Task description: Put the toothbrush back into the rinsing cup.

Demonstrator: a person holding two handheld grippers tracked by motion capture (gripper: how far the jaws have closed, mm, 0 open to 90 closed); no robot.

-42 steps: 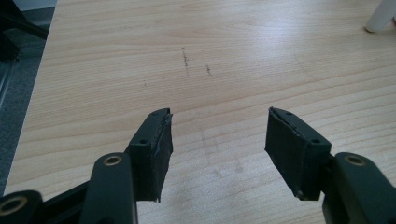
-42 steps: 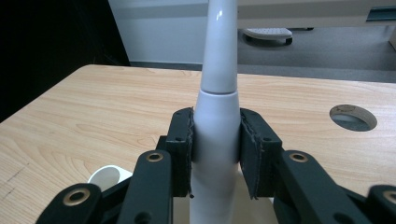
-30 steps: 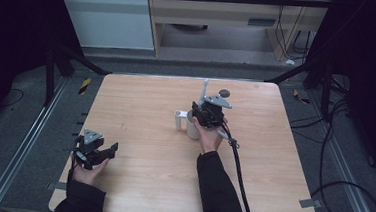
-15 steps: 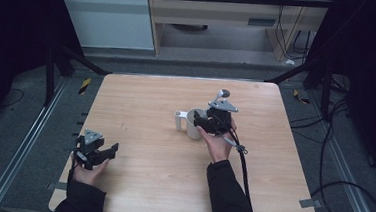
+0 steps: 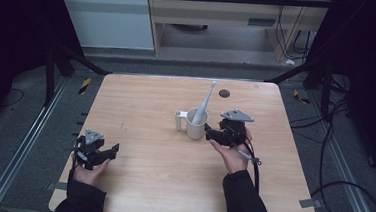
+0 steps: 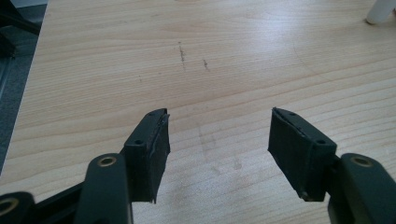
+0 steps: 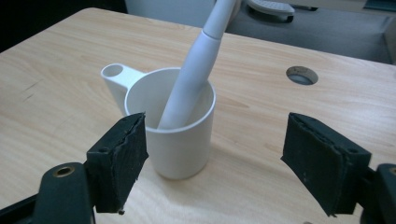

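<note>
A white cup [image 5: 195, 127] with a side handle stands near the table's middle. A white toothbrush-like stick [image 5: 204, 98] stands in it and leans up toward the far right. My right gripper [image 5: 209, 134] sits just right of the cup, open, with nothing between its fingers. In the right gripper view the cup [image 7: 180, 140] and stick [image 7: 191, 84] lie just beyond the spread jaws, nearer the left one, and the gripper [image 7: 215, 158] touches neither. My left gripper [image 5: 111, 151] rests open near the front left; in its own view the gripper [image 6: 219, 140] spans bare wood.
The wooden table [image 5: 145, 193] has a round cable hole [image 5: 224, 93] at the back right, also seen as the hole [image 7: 301, 74] beyond the cup. A cable [image 5: 252, 160] trails from the right gripper. Metal rails and dark floor surround the table.
My right gripper has drawn back from the cup's top, to the right and toward the person, and stands open. The white stick now stands alone in the cup. The left gripper has not moved.
</note>
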